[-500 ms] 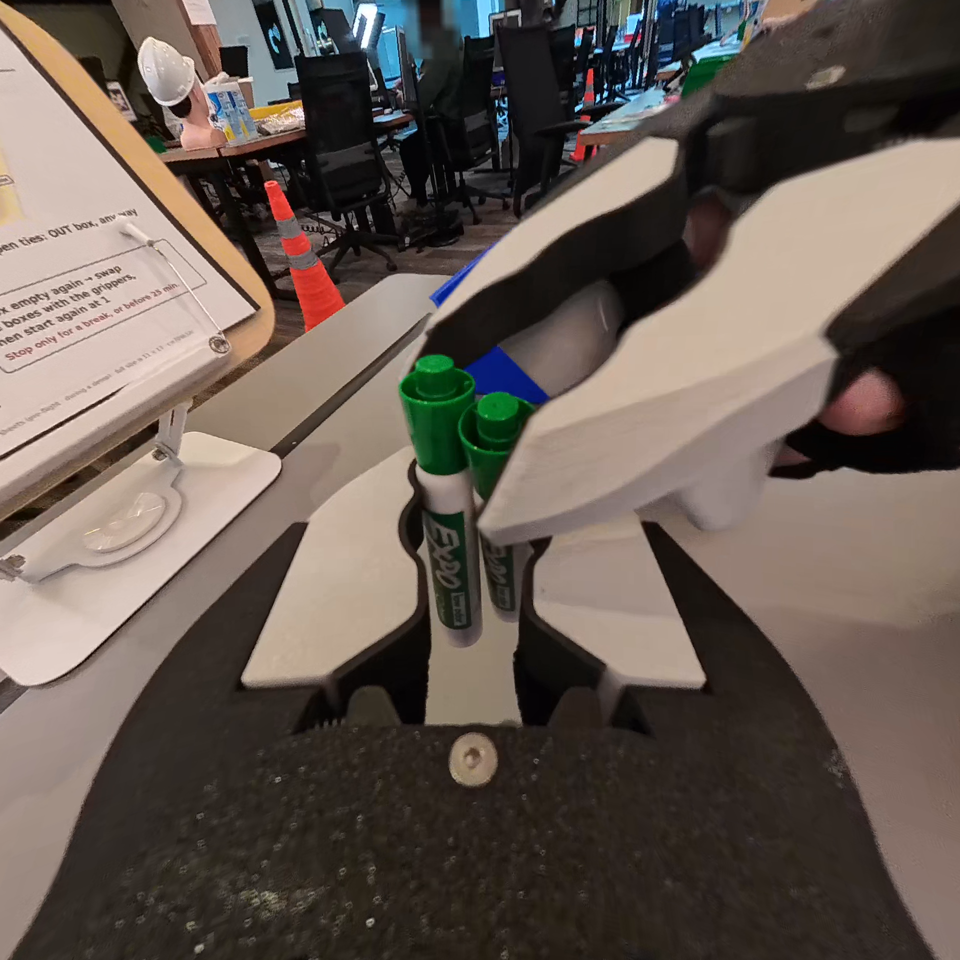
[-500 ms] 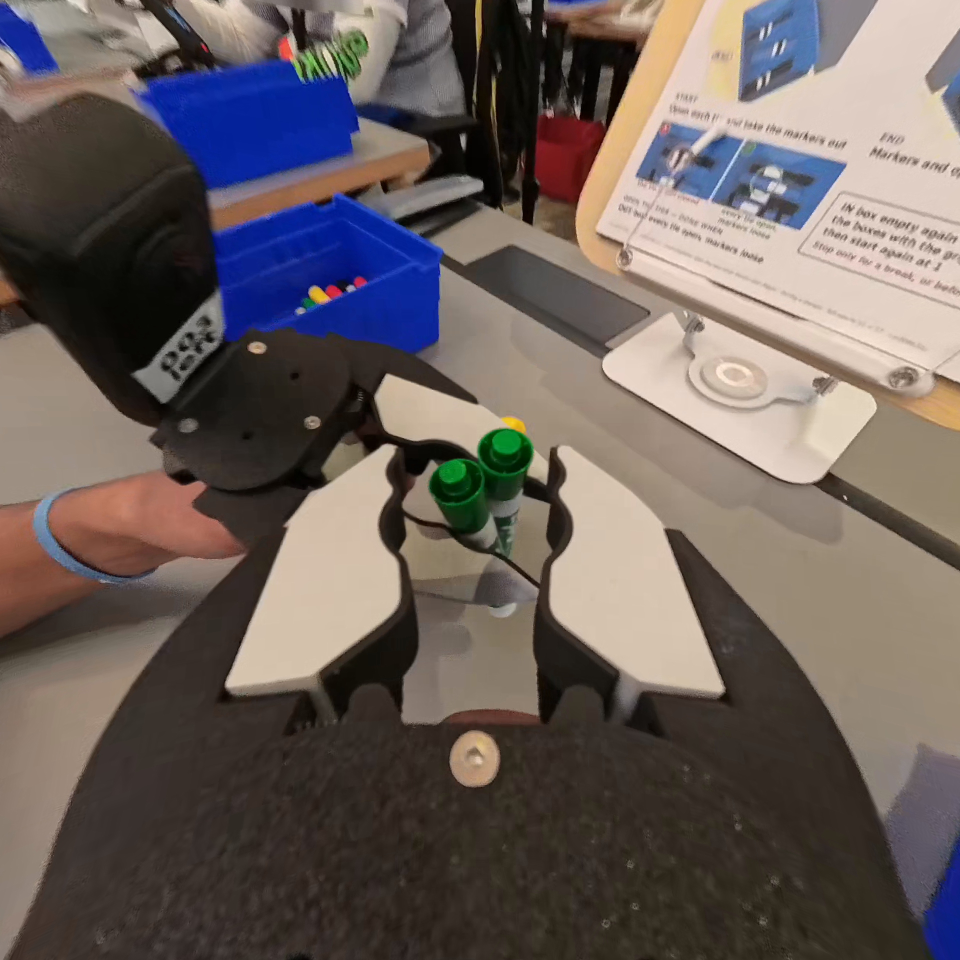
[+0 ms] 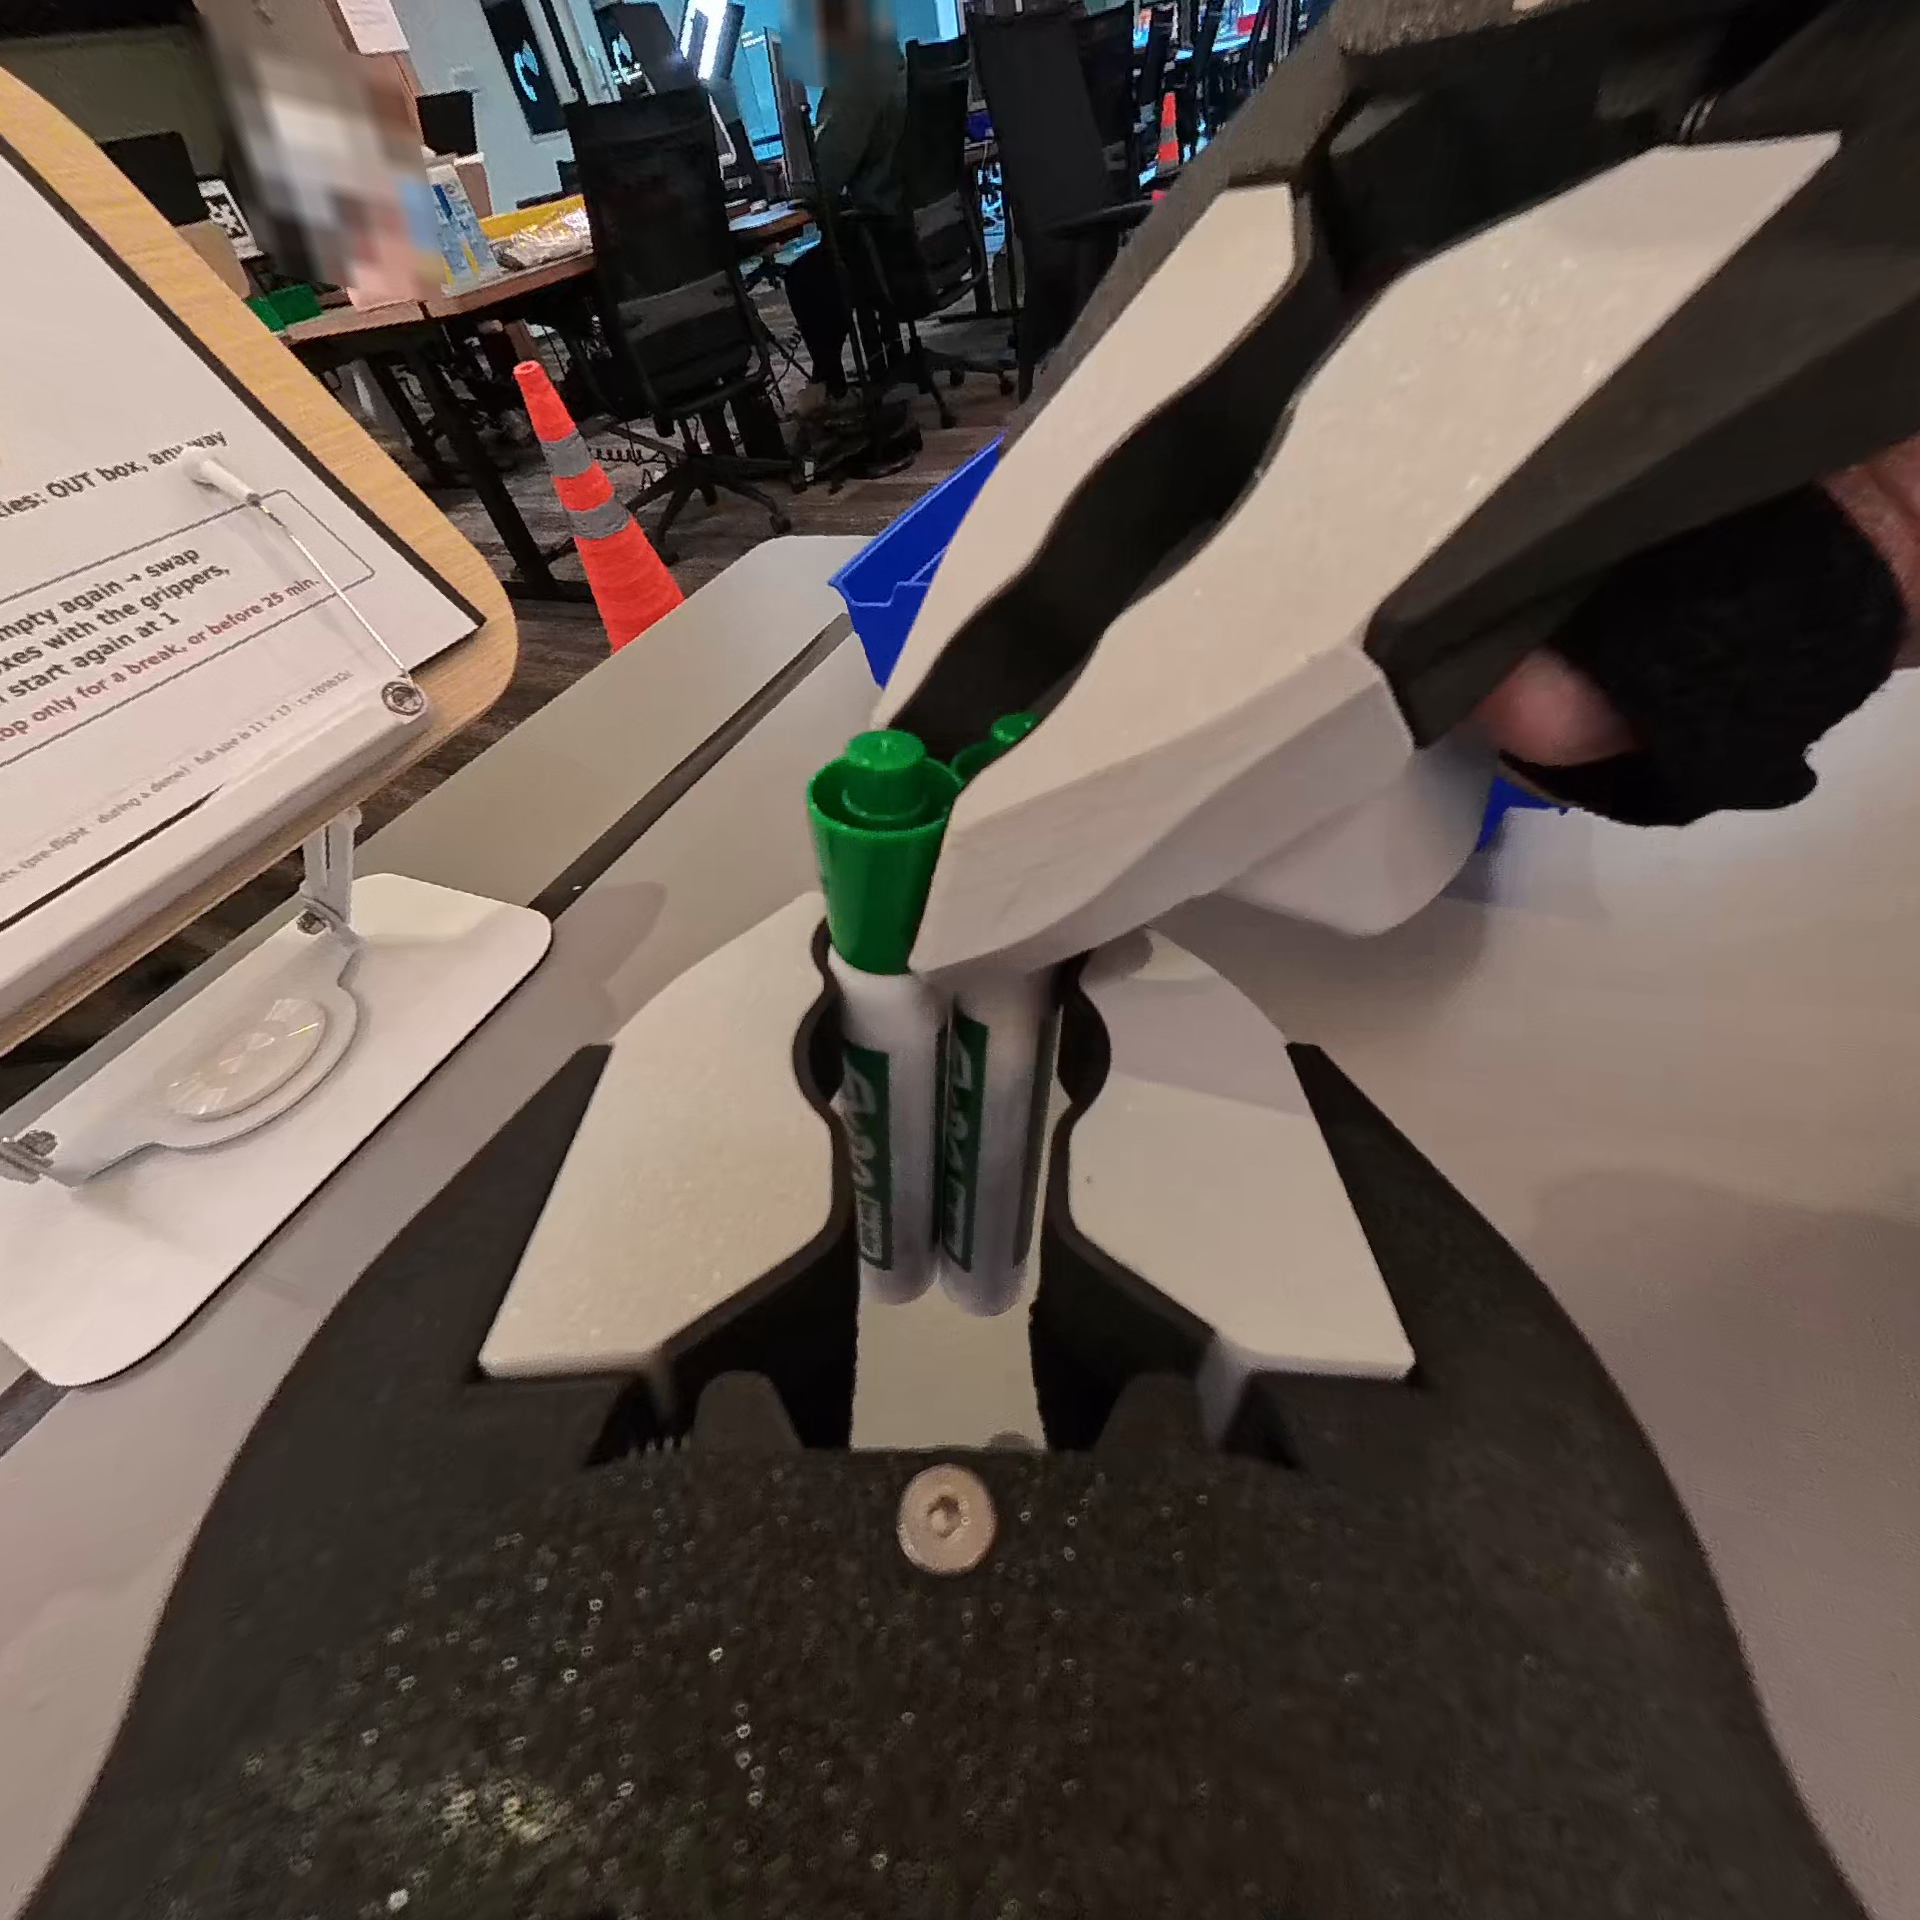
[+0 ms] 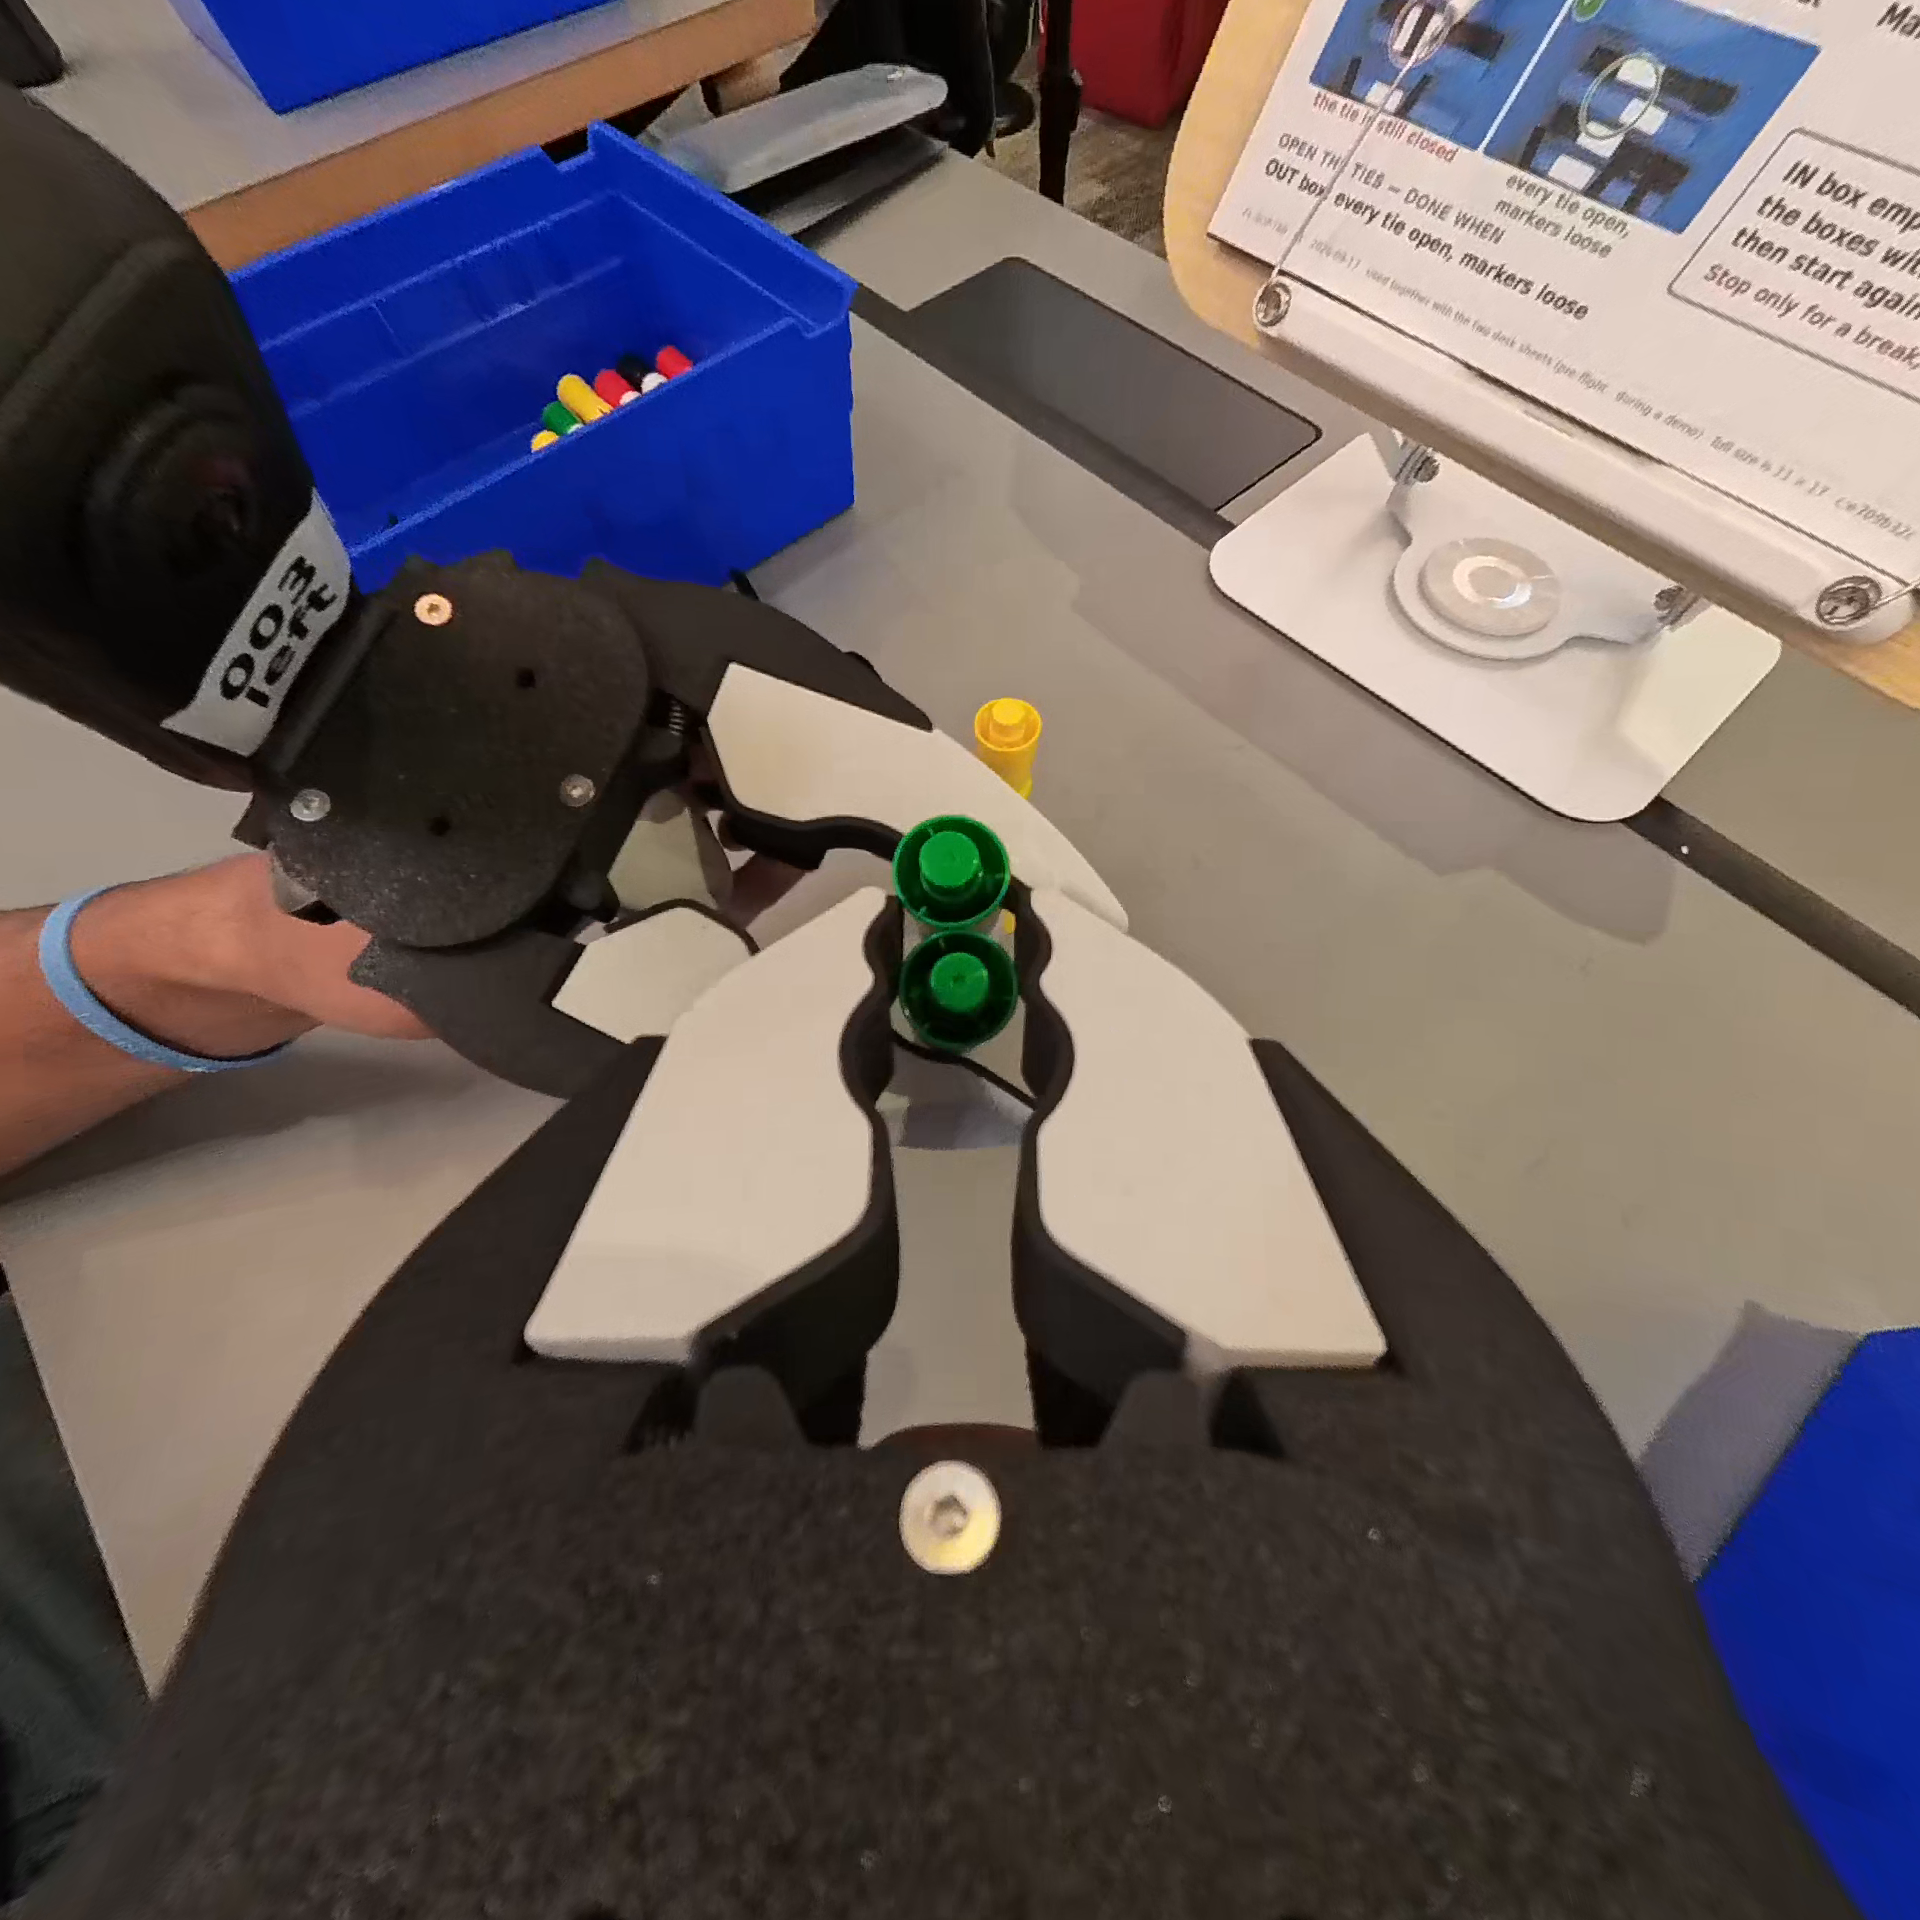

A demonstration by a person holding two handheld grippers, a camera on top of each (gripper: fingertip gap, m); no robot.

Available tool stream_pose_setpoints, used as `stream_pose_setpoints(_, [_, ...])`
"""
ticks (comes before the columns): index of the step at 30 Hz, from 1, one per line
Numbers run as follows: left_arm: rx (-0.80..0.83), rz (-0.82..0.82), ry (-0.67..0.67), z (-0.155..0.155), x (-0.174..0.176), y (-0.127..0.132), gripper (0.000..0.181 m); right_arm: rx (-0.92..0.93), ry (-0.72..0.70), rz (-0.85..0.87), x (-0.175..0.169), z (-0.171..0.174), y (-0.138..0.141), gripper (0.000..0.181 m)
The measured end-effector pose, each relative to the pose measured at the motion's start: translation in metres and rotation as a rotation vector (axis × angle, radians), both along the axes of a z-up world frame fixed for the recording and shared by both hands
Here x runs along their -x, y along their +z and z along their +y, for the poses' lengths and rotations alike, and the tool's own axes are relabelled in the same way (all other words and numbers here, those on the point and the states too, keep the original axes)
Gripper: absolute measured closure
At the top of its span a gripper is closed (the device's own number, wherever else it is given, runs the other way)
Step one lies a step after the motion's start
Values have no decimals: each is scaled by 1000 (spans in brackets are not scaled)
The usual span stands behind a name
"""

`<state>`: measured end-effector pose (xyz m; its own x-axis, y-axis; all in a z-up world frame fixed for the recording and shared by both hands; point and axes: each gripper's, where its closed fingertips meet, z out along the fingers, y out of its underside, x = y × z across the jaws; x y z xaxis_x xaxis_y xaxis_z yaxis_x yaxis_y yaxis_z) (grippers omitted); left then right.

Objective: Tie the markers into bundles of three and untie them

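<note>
While both grippers, left (image 3: 940, 997) and right (image 4: 951, 935), clamp two green-capped white markers (image 4: 951, 935), a third yellow-capped marker (image 4: 1006, 740) stands half-hidden behind them.

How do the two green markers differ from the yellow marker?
The green markers sit between the fingers of both grippers; the yellow marker stands behind them, outside the right gripper. Both green caps show whole; the left gripper partly hides the yellow one. All three point up.
</note>
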<state>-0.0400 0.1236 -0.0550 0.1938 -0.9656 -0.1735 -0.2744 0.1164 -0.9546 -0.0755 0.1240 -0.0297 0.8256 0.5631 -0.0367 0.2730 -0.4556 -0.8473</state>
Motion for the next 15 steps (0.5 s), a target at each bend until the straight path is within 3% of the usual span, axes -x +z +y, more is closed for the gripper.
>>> stream_pose_setpoints(7, [-13, -6, 16, 3, 4, 2, 147, -4, 2, 34, -2, -2, 4, 150])
stream_pose_setpoints(8, [-11, -15, 17, 4, 6, 4, 156, -8, 4, 41, -4, -4, 7, 145])
stream_pose_setpoints(9, [-6, -25, 18, 5, 7, 6, 163, -23, 3, 55, -7, -5, 12, 149])
stream_pose_setpoints(15, [35, -40, 1, 5, 8, 6, 163, -95, -3, 168, -21, -10, 30, 150])
